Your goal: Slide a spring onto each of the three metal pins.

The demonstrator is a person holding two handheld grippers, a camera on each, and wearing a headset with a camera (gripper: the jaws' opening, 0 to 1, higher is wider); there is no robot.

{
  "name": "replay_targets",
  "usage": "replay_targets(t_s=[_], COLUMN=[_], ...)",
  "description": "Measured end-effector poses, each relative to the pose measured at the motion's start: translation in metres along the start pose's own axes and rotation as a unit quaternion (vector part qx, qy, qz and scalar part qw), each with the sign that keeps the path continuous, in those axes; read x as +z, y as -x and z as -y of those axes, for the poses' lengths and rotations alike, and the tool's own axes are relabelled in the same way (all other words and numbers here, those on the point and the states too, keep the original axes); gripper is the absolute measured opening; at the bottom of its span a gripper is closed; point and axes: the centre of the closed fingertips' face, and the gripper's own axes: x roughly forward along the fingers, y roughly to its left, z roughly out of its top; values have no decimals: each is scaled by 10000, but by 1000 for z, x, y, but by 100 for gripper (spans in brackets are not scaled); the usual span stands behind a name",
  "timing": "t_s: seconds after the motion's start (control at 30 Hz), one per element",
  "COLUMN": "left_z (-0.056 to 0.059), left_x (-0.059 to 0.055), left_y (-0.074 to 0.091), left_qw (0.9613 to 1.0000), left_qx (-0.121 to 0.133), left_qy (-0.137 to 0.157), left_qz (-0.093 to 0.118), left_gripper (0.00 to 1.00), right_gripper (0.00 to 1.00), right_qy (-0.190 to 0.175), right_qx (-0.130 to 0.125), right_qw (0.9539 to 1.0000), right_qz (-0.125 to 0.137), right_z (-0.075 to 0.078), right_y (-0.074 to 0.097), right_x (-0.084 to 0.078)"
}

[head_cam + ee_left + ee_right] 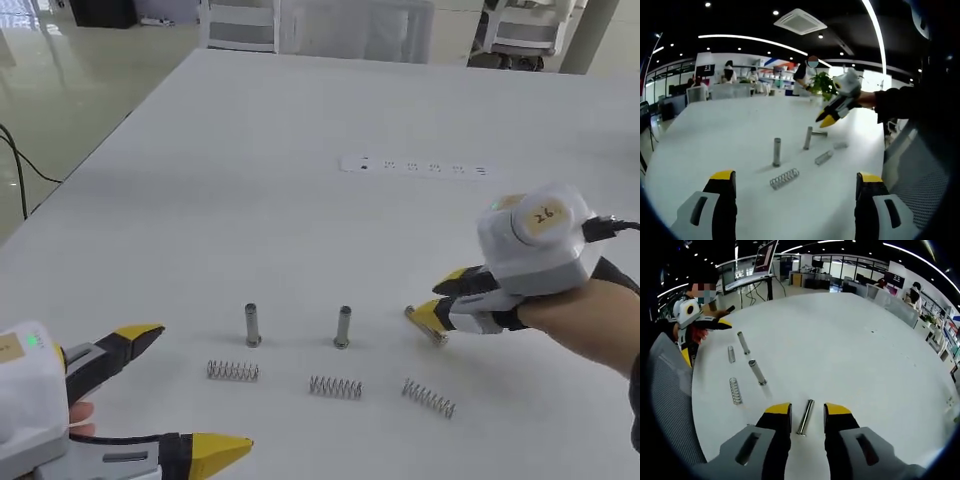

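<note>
At the lower left of the head view the left gripper (182, 388) hangs wide open and empty, just beside the left spring (232, 371). To the right, two pins stand upright on the counter (300, 200): the left pin (251, 325) and the middle pin (343, 327). Each has a spring lying crosswise below it, the second being the middle spring (335, 387). Further right the third pin (428, 325) lies flat on a slant from upper left to lower right, with the right spring (428, 397) below it. The right gripper (440, 295) is at this pin. In the right gripper view its jaws are slightly open on either side of the pin, with a sliver of counter showing on each side, so it is not yet clamped. The pin's long axis runs almost straight ahead along the gripper's own line. The right hand is clearly the nearer one. The next move is probably to close on the pin and tip it upright.
</note>
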Motion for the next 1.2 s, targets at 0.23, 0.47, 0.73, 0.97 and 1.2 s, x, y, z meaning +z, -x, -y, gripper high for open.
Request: replay_targets(t_s=[0.23, 0.47, 0.73, 0.97, 1.2], left_z=[0, 1, 0, -2, -3], left_x=[-1, -3, -3, -4, -4], left_y=[0, -1, -1, 1, 2], left_qw=[10000, 10000, 10000, 10000, 10000], left_qx=[-2, -15, -14, 3, 26], left_qy=[16, 35, 44, 55, 73], left_qz=[-15, -25, -24, -26, -28], left_gripper=[97, 96, 96, 96, 96], right_gripper=[15, 10, 8, 6, 6], right_qy=[-118, -393, -509, -537, -553], right_qx=[-49, -115, -137, -168, -168], right_qw=[9997, 9984, 9973, 9962, 9949], right_qz=[-214, -383, -519, -668, -822], right_z=[2, 4, 2, 5, 5], right_y=[-11, -18, -24, -30, -31], right_x=[-3, -9, -10, -13, -17])
